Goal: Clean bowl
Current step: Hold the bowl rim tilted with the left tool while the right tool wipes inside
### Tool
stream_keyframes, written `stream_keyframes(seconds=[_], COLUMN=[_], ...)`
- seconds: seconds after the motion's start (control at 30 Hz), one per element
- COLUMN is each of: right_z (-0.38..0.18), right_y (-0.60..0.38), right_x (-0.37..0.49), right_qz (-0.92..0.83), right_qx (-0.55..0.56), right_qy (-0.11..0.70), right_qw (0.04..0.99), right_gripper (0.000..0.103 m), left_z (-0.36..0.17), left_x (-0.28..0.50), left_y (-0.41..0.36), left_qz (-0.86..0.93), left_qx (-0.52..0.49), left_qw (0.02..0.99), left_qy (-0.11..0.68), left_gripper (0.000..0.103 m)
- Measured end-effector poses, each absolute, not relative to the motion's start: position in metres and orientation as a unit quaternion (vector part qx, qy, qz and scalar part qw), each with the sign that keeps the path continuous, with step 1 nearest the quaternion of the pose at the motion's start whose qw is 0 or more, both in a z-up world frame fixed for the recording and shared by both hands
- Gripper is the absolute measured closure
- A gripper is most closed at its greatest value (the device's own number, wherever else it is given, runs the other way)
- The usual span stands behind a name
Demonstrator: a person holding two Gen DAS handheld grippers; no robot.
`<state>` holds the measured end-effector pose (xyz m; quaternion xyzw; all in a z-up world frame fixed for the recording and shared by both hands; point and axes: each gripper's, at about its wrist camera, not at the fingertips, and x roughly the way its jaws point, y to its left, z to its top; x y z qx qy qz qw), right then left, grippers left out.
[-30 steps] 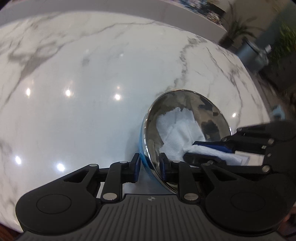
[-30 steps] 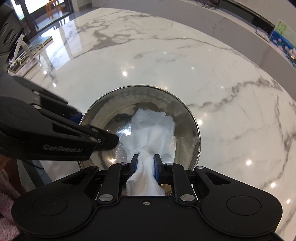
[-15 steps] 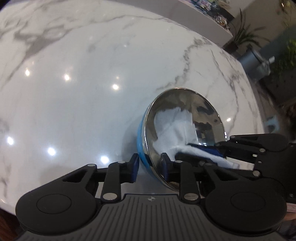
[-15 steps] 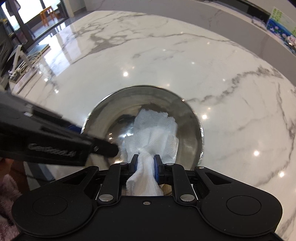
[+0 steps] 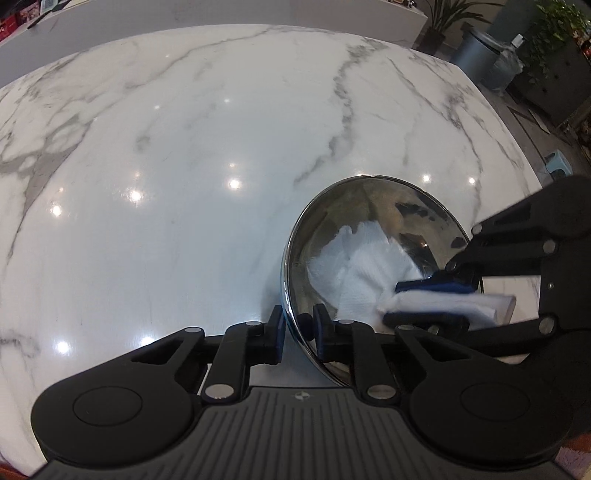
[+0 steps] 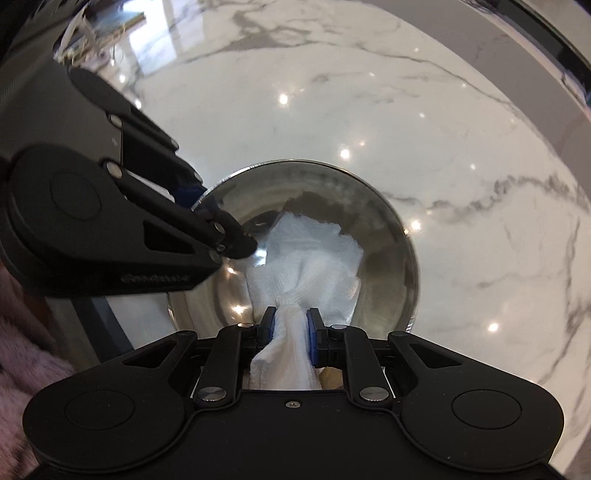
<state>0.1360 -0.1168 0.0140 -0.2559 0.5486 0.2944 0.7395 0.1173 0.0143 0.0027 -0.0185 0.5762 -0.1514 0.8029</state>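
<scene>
A glossy white marble tabletop with grey veins [image 5: 221, 147] is seen in both views, dotted with small reflections of ceiling lights. Beyond its far edge in the left wrist view, a grey cylindrical bin [image 5: 484, 55] and two leafy green potted plants [image 5: 443, 14] are seen on a dark floor; a low pale wall runs behind the table.

One shiny round stainless-steel bowl [image 5: 373, 206] is counted, resting on the tabletop near its closer edge and tipped so that its opening is turned towards the right gripper. Its rim is clamped by the left black two-finger gripper [image 5: 298, 328], one blue-padded finger being set outside the wall and the other inside. The same bowl [image 6: 384, 236] is seen from above its opening in the right wrist view, with the left gripper [image 6: 210, 218] reaching in from the left side.

One crumpled white cloth [image 6: 310, 258] is counted, spread against the inner wall of the bowl. Its bunched end is pinched tightly between the blue pads of the right black two-finger gripper [image 6: 290, 325], which is also seen from the side [image 5: 424, 301].

Two grippers are counted in all.
</scene>
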Motion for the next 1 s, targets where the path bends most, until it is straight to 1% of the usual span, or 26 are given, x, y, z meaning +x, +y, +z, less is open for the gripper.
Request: stream_keyframes(seconds=[0.17, 0.3, 0.37, 0.4, 0.43, 0.63, 0.77, 0.8, 0.83, 0.9, 1.0], right_z=[0.013, 0.012, 0.013, 0.013, 0.013, 0.012, 0.010, 0.010, 0.010, 0.013, 0.016], right_y=[-0.120, -0.123, -0.124, -0.127, -0.130, -0.145, -0.151, -0.151, -0.151, -0.147, -0.136], right_x=[0.138, 0.139, 0.143, 0.145, 0.147, 0.155, 0.156, 0.156, 0.155, 0.152, 0.144], right_qz=[0.291, 0.279, 0.271, 0.265, 0.259, 0.236, 0.237, 0.238, 0.239, 0.241, 0.255], right_qx=[-0.259, -0.237, -0.214, -0.195, -0.177, -0.081, -0.026, -0.025, -0.024, -0.033, -0.090], right_qy=[0.550, 0.555, 0.561, 0.567, 0.572, 0.593, 0.605, 0.605, 0.604, 0.602, 0.590], right_qw=[0.739, 0.747, 0.752, 0.755, 0.758, 0.766, 0.760, 0.760, 0.760, 0.760, 0.761], right_gripper=[0.089, 0.089, 0.089, 0.089, 0.088, 0.089, 0.088, 0.088, 0.089, 0.089, 0.089], left_z=[0.003, 0.002, 0.002, 0.002, 0.002, 0.001, 0.002, 0.002, 0.002, 0.002, 0.001], left_x=[0.120, 0.121, 0.121, 0.120, 0.119, 0.111, 0.108, 0.108, 0.108, 0.108, 0.108], left_y=[0.016, 0.021, 0.026, 0.028, 0.030, 0.041, 0.043, 0.042, 0.041, 0.038, 0.031], left_qz=[-0.151, -0.139, -0.134, -0.131, -0.129, -0.114, -0.117, -0.121, -0.127, -0.135, -0.133], left_qx=[-0.026, -0.064, -0.091, -0.107, -0.116, -0.149, -0.157, -0.154, -0.152, -0.143, -0.100], left_qw=[0.802, 0.799, 0.792, 0.788, 0.786, 0.777, 0.776, 0.777, 0.777, 0.779, 0.788], left_qy=[0.578, 0.582, 0.589, 0.592, 0.594, 0.600, 0.600, 0.598, 0.597, 0.596, 0.593], left_gripper=[0.089, 0.088, 0.078, 0.069, 0.065, 0.063, 0.066, 0.069, 0.076, 0.080, 0.085])
